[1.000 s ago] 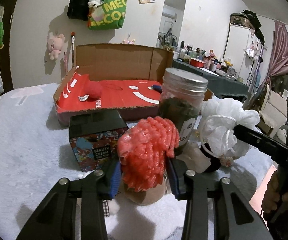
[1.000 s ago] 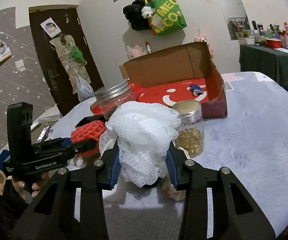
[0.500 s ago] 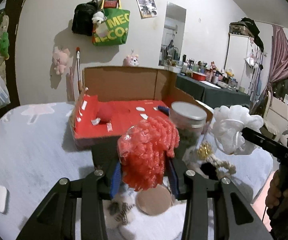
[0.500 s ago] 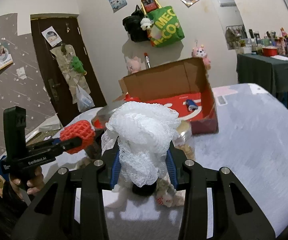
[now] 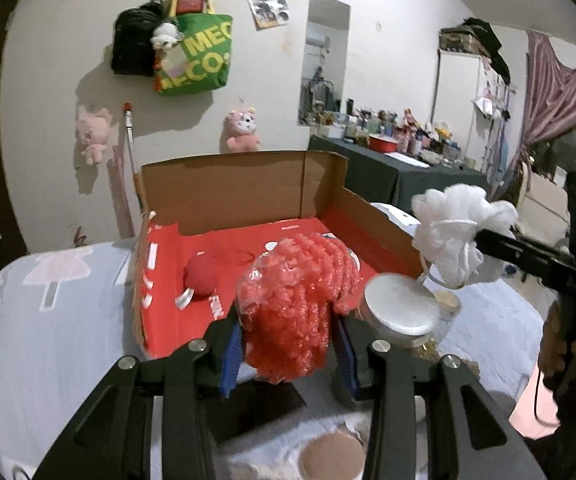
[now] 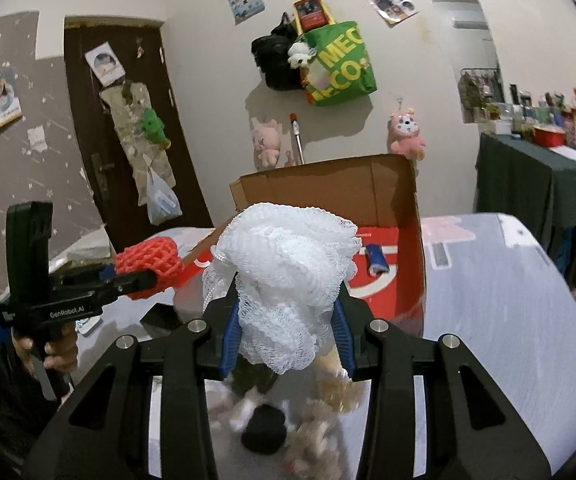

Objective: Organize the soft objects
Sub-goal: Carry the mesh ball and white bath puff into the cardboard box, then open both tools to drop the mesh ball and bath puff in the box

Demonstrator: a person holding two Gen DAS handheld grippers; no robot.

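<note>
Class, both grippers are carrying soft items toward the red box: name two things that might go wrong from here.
1. The red foam net bulges out of the left gripper, so it may slip free short of the cardboard box.
2. The right gripper carries the white mesh pouf just above the silver-lidded jar; dangling mesh might catch it.

Dim, cool indoor light; the hanging green bag (image 5: 196, 56) throws a soft shadow on the wall. Fisheye bends the edges into black corners; low foreground clutter smears with motion blur.
</note>
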